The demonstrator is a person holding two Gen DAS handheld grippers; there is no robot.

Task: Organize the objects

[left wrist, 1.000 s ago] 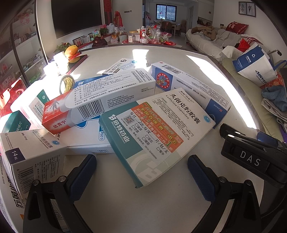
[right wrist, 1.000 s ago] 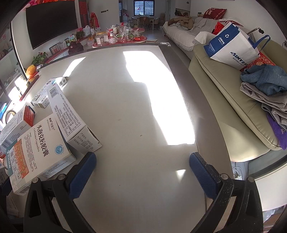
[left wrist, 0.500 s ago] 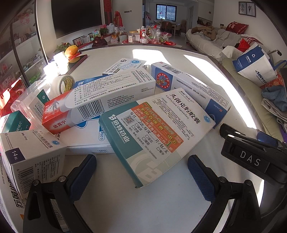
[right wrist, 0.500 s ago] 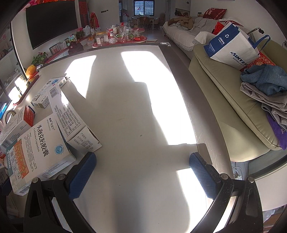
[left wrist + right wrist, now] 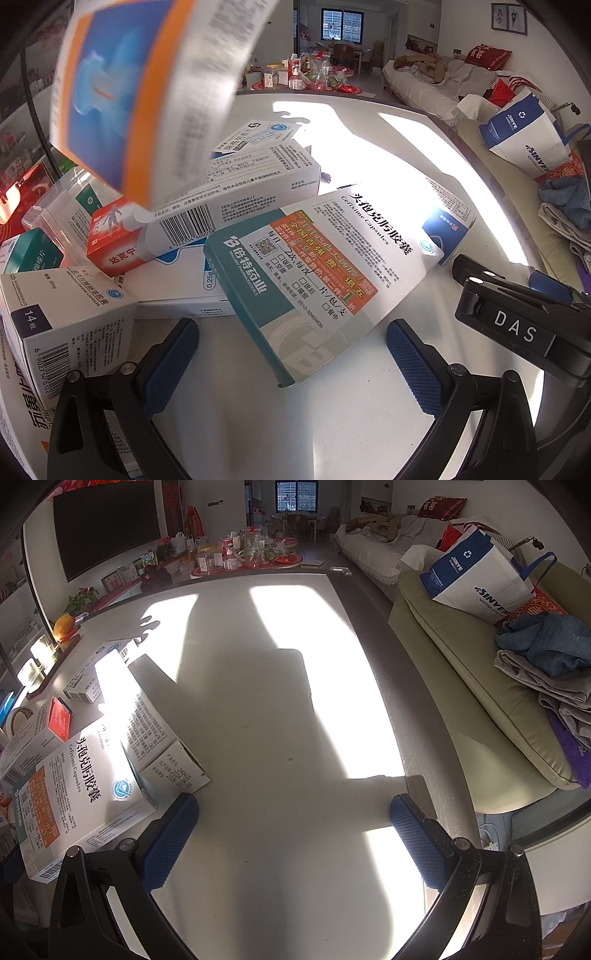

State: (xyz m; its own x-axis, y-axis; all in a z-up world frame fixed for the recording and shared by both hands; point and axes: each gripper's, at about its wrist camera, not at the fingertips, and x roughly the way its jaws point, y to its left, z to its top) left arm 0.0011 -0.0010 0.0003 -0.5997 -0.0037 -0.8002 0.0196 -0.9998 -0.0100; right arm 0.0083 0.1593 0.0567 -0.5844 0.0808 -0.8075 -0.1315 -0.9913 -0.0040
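A pile of medicine boxes lies on a white table (image 5: 369,424). On top is a white and teal cefixime box (image 5: 314,273), its near corner between my left gripper's (image 5: 291,354) open jaws. Behind it lie a long white box with a red end (image 5: 207,206) and another white box with a blue end (image 5: 443,225). A blurred orange and blue box (image 5: 147,85) hangs in the air at the upper left, above the pile. My right gripper (image 5: 293,830) is open and empty over bare table, with the cefixime box (image 5: 81,790) to its left.
A white box marked 14 (image 5: 66,317) stands at the left near my left finger. The right gripper's black body (image 5: 517,328) shows at the right. A sofa (image 5: 461,686) with clothes and a blue and white bag (image 5: 476,579) runs along the table's right edge.
A blurred orange and blue box has come into the left wrist view from above, over the pile. Shadows have shifted across the table. Both grippers have stayed put.
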